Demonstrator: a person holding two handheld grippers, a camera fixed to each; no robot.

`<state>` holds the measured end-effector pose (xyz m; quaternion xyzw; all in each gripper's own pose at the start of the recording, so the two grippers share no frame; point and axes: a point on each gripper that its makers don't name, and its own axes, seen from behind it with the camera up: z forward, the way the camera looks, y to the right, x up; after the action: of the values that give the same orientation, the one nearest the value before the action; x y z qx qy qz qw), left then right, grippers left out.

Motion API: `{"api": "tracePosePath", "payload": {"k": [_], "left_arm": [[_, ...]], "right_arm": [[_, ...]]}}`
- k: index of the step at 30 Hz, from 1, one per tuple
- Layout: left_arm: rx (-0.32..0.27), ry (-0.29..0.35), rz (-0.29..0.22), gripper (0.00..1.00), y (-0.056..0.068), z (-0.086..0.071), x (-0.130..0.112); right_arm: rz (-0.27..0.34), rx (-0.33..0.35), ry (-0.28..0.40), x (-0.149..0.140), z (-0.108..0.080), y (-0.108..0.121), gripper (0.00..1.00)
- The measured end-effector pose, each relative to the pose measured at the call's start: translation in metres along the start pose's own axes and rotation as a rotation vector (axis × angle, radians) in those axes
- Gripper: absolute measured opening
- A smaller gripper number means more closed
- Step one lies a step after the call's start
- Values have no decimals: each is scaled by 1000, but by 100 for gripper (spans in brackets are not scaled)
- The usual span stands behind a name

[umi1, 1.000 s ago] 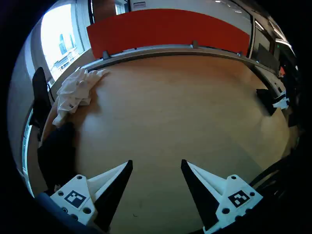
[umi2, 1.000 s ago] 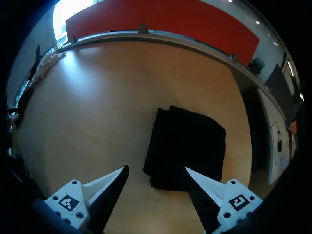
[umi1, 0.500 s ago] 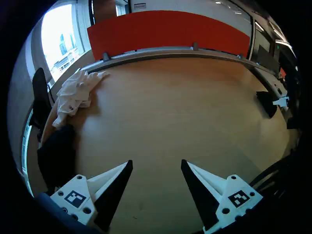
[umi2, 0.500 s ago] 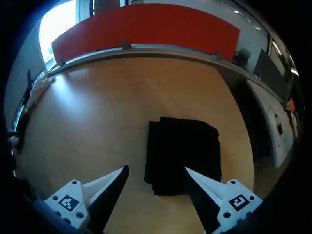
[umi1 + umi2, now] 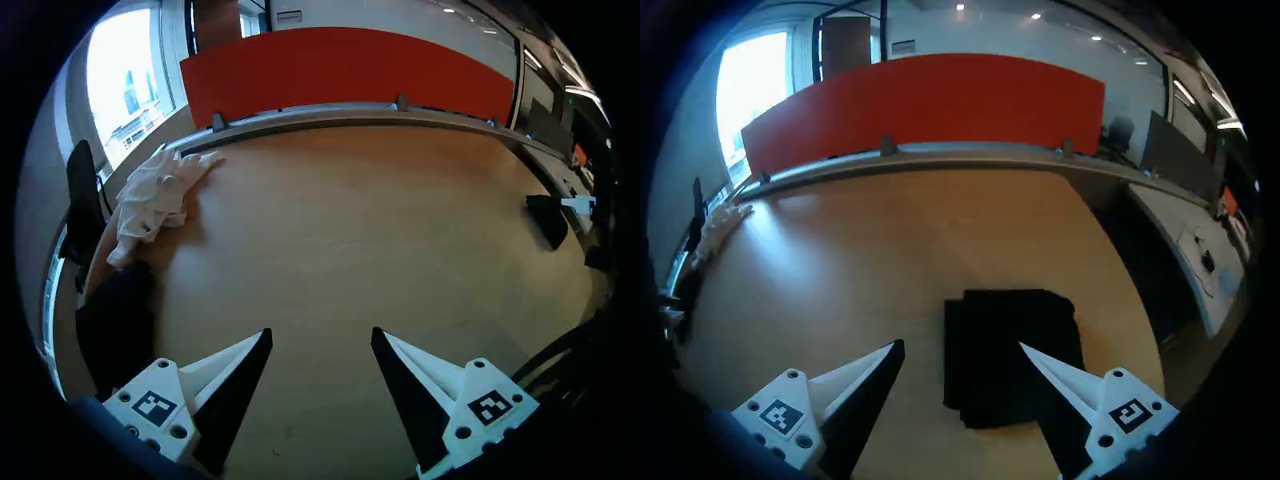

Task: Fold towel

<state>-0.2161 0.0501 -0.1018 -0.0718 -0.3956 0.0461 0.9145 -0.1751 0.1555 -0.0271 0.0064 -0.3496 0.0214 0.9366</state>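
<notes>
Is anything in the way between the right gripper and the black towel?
Nothing visible is. The black towel lies flat on the wooden table, just ahead of the open right gripper.

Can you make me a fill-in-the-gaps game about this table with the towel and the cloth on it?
1. The folded towel lying on the wooden table is ___ in colour.
2. The panel standing along the table's far edge is ___.
3. The crumpled cloth at the table's edge is ___.
4. The jaws of the right gripper are ___, gripping nothing.

Missing words: black; red; white; open.
</notes>
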Motion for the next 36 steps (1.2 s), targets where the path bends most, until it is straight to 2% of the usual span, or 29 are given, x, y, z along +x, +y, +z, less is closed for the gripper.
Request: {"api": "tracePosePath", "payload": {"k": [6,12,21,27,36], "left_arm": [[0,19,-8,92,0,1,8],[-1,33,-10,92,1,2,14],[8,72,-30,92,-1,3,25],[18,120,-47,92,-6,2,39],[22,198,-42,92,-6,1,60]], "right_arm": [[24,9,117,30,-8,-6,100],[16,11,223,56,-15,-11,100],[18,-35,378,89,-28,-10,100],[12,-80,423,98,-33,-8,100],[-25,-71,457,106,-41,-17,100]]}}
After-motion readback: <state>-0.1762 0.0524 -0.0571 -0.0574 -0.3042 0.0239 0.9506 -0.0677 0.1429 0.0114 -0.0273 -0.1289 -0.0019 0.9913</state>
